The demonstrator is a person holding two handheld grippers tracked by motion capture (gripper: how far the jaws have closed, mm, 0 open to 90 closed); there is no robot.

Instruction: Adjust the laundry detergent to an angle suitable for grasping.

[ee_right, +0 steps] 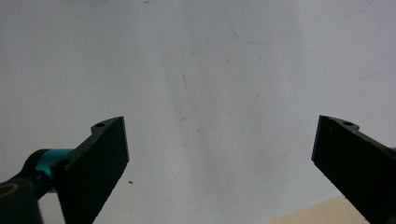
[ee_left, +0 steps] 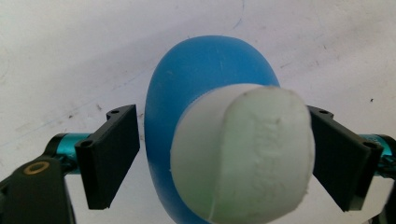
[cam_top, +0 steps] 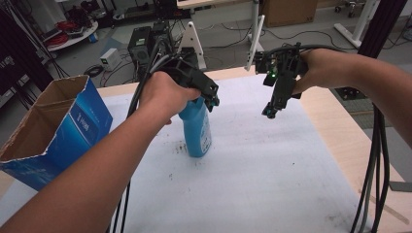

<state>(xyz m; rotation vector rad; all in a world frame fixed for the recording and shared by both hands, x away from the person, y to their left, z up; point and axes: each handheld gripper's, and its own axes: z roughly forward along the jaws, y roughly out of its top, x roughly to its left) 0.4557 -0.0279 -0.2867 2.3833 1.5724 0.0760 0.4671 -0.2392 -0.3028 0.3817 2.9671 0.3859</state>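
At the far left of the table stood an open blue cardboard box, tilted, its brown flaps spread wide, well apart from everything else. Next came the left gripper, held from above by the left hand and pointing down over a blue bottle with a white cap. The bottle stood upright on the white sheet near the table's middle. In the left gripper view the jaws flanked the cap — the right one touched it, the left one stood just off the blue shoulder, so they bracketed the bottle top without yet clamping it. Farther right, the right gripper hung above the sheet in the right hand — its jaws spread wide, with nothing between them.
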